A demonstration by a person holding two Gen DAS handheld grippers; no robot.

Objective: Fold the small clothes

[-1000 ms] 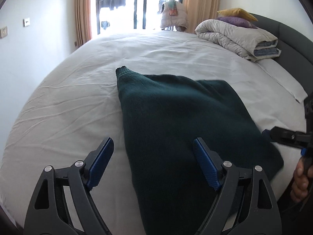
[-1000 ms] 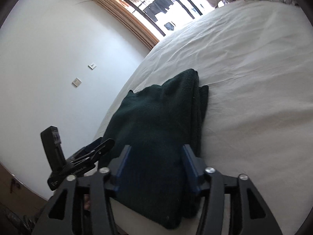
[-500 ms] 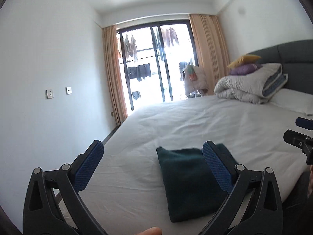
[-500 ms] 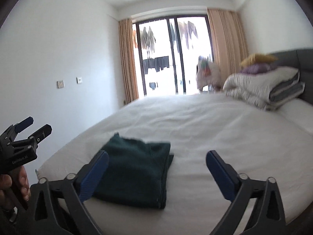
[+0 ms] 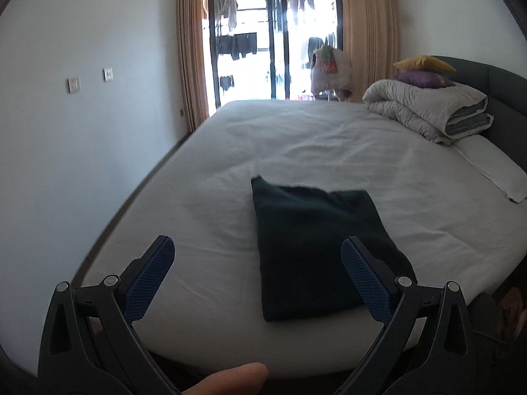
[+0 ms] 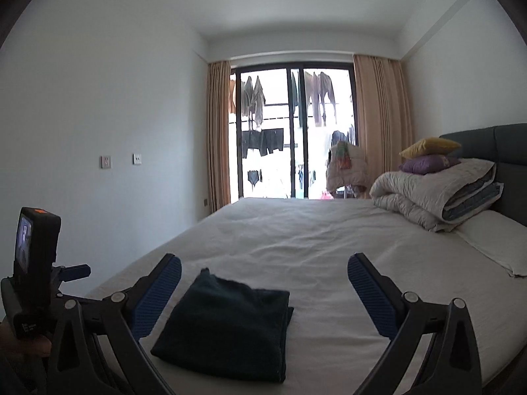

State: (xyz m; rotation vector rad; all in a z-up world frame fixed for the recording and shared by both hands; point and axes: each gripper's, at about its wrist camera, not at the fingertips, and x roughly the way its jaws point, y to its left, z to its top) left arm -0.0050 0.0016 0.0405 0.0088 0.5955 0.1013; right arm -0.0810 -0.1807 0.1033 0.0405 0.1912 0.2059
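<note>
A dark green knit garment [image 5: 316, 247] lies folded into a flat rectangle near the front edge of the white bed [image 5: 329, 144]. It also shows in the right wrist view [image 6: 227, 329]. My left gripper [image 5: 258, 256] is open and empty, held back from the bed edge above the garment's near end. My right gripper [image 6: 263, 273] is open and empty, raised and back from the bed, with the garment low between its fingers. The left gripper's body [image 6: 36, 263] shows at the left edge of the right wrist view.
A rolled grey duvet [image 5: 431, 108] with a purple and a yellow cushion on it sits at the bed's far right, by the dark headboard [image 5: 500, 89]. A white pillow [image 5: 494, 168] lies beside it. A wall is at left, glass doors behind.
Both grippers have pulled up and back from the folded garment, from close over it to well off the bed edge. The right gripper's jaws have opened wider. The garment stays flat.
</note>
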